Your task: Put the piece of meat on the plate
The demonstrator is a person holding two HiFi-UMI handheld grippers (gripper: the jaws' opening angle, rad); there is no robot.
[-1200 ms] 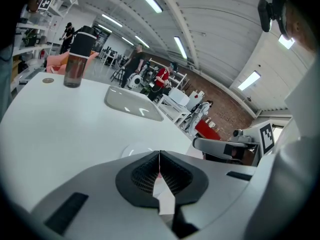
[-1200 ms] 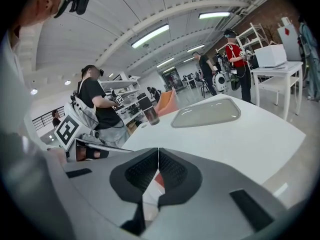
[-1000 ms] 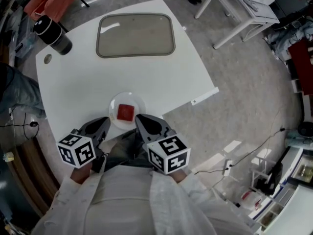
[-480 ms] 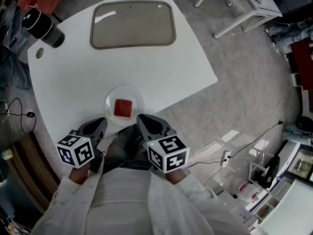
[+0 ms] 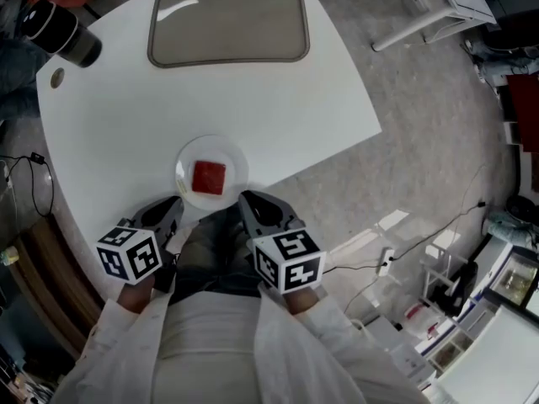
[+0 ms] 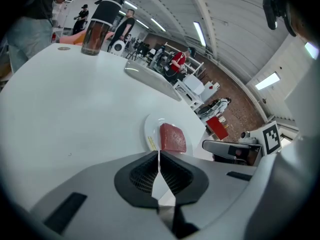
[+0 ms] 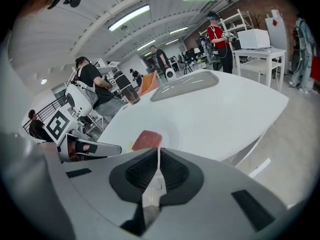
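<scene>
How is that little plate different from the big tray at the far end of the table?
The plate is small, round and white; the tray is large, grey and rectangular with rounded corners. The plate holds the piece of meat; the tray holds nothing. Both lie flat on the white table.

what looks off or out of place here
Nothing stands out. The piece of meat lies flat on the plate, close to the near edge of the table. Left gripper and right gripper sit short of it, jaws together, empty.
</scene>
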